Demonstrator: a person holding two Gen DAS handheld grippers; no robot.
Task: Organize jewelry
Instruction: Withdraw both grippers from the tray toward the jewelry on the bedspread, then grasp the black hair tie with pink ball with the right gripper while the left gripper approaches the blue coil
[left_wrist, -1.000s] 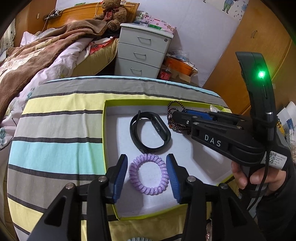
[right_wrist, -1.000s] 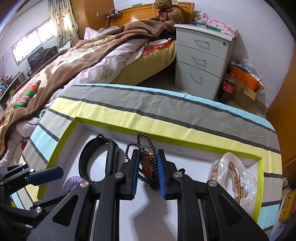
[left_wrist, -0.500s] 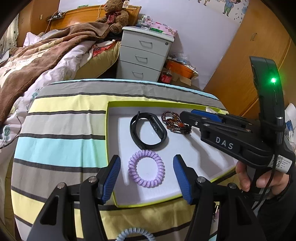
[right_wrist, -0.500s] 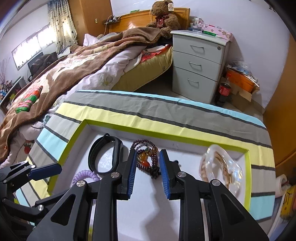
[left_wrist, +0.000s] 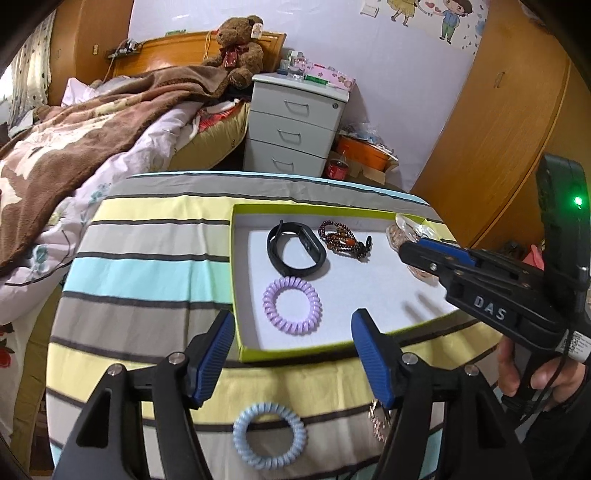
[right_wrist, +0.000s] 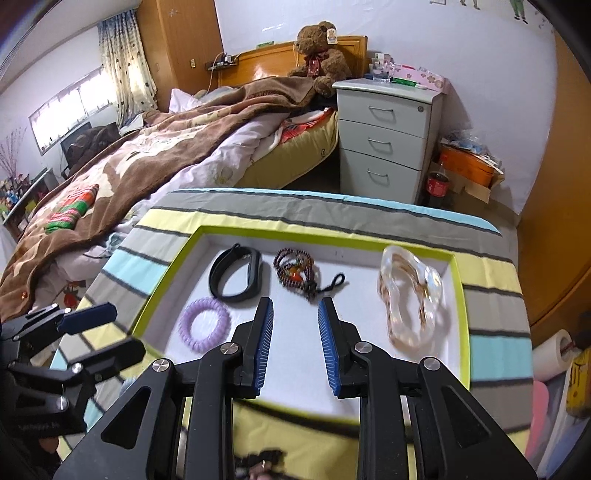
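Note:
A green-rimmed white tray (left_wrist: 236, 280) (right_wrist: 332, 240) holds a black wristband (left_wrist: 295, 251) (right_wrist: 236, 275), a dark red bead bracelet (left_wrist: 341, 240) (right_wrist: 295, 273), a purple coil hair tie (left_wrist: 292, 306) (right_wrist: 203, 325) and a clear hair claw (right_wrist: 410, 295). My left gripper (left_wrist: 292, 318) hovers over the tray's near rim; its jaws are opening and grip nothing. The purple tie lies beyond them, untouched. My right gripper (right_wrist: 295, 302) (left_wrist: 417, 247) is open and empty, short of the bead bracelet. On the cloth in front of the tray lies a pale blue coil tie (left_wrist: 269, 435).
The striped tablecloth (left_wrist: 147, 273) covers a round table. A small gold-coloured piece (left_wrist: 378, 424) lies by the left gripper's right finger. Beyond the table stand a bed (right_wrist: 147, 155), a grey drawer unit (right_wrist: 384, 125) and wooden wardrobe doors (left_wrist: 498, 129).
Both grippers pulled back and rose from the tray. The left opened wider off the purple tie. The right let go of the bead bracelet, which now lies in the tray.

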